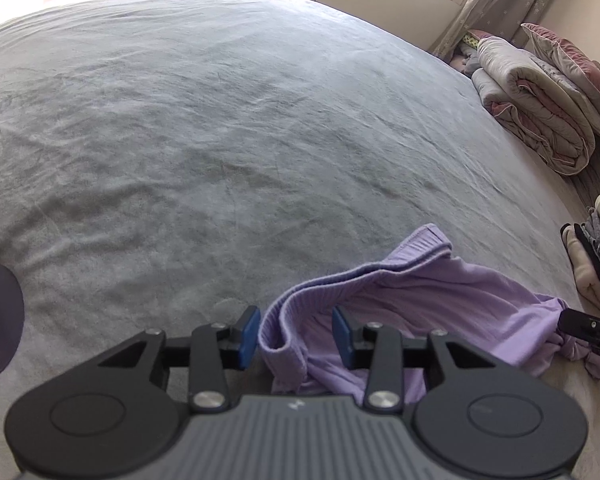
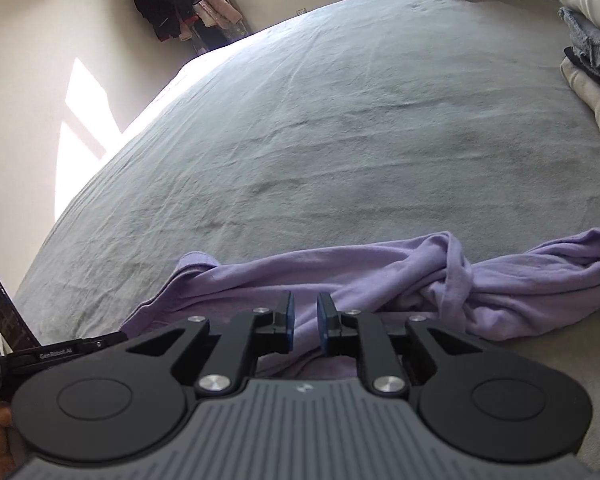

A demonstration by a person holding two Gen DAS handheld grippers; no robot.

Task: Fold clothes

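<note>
The lilac garment [image 1: 420, 292] lies bunched on the grey bed [image 1: 220, 140] right under both my claws, its ribbed hem [image 1: 364, 276] looped up between the fingers of my left claw [image 1: 296, 334] and trailing off to that claw's right, where the tip of the other gripper shows at its far end. My left claw stands apart, the blue pads [image 1: 249, 336] on either side of the hem fold without pressing it, so the cloth could slide out or I could close on both layers of the loop at once and fold it crooked. My right claw [image 2: 305, 328] is only narrowly apart, nothing pinched, with the twisted middle of the garment [image 2: 456, 280] just ahead and to its right; that knot, left as is, would likely lock a lump into any fold. Both claws tilt downward toward the bed. The stack of folded clothes [image 2: 592, 80] sits well off to the right.
</note>
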